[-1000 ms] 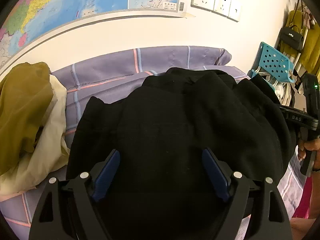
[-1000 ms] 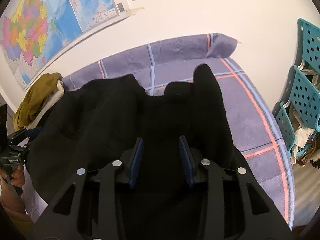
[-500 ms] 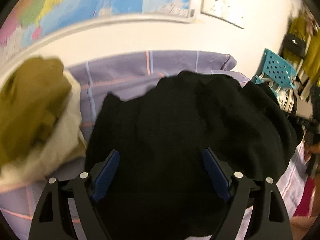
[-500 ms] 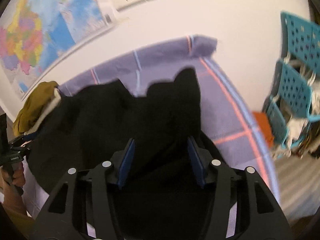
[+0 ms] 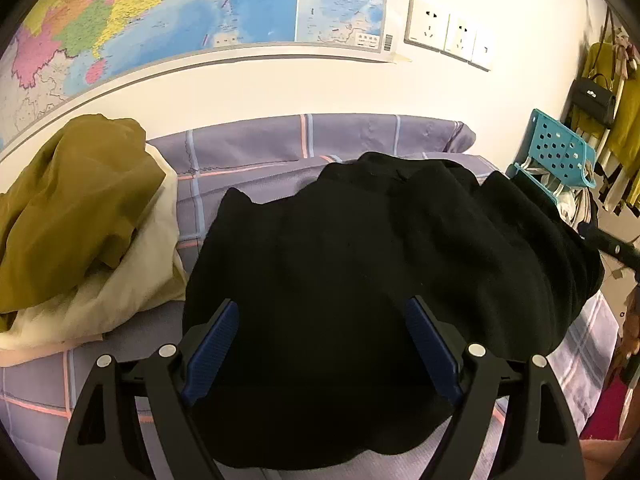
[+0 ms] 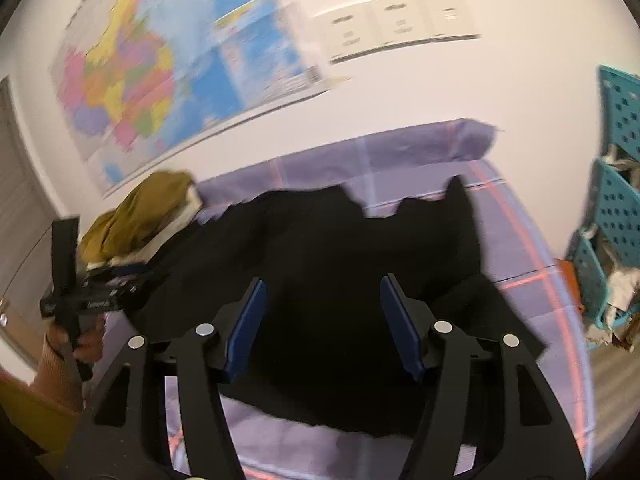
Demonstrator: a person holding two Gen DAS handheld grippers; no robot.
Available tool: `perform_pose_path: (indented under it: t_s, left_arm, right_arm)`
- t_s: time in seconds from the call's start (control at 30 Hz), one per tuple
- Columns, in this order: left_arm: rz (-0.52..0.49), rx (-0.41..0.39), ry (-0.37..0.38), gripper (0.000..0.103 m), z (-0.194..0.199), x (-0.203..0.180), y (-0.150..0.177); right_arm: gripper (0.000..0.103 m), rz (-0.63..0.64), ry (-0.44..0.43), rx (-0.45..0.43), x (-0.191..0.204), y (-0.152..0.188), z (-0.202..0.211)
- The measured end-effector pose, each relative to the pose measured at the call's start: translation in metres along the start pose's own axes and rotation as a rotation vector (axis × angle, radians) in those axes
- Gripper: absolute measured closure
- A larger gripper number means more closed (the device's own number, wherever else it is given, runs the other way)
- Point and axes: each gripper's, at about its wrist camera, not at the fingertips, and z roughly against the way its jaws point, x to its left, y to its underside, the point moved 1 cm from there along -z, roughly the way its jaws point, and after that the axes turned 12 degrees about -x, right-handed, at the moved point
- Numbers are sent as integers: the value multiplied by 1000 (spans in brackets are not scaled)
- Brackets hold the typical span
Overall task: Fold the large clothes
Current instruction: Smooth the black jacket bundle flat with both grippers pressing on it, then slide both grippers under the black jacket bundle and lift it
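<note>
Both open grippers just above black garment (image 5: pixel 360 248) on bed (image 5: pixel 280 152)

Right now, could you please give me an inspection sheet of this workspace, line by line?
Surface: bed with purple checked sheet, against a white wall.
Job's things: black garment lies spread and bunched on the sheet.
Clutter: olive and cream clothes pile beside the garment.
Grippers: left gripper open above the garment; right gripper has just been opening, fingers apart, nothing pinched.
Cables: nothing seen.
Surroundings: wall map, sockets, teal baskets, hanging clothes and a black bag.
</note>
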Motion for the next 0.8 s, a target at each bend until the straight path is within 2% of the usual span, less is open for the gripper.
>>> perform_pose_path:
  t_s: [0.07,0.17,0.33,0.5,0.8]
  left_arm:
    - [-3,3,-1,21,0,-1,2]
    - [12,11,4,21,-3,0,5]
    - [21,11,-5,21,1,-1,5]
    - [26,5,-10,21,7,-1,6]
    - [16,-13,-9,20,22,-5,12]
  right_arm:
    - [44,11,-9,38,7,9,-13]
    - [45,60,39,103,13,27,-36]
    - [36,60,56,97,20,30,-43]
    - [36,1,35,70,16,24,-30]
    - [30,-74,-21,34,18,23,3]
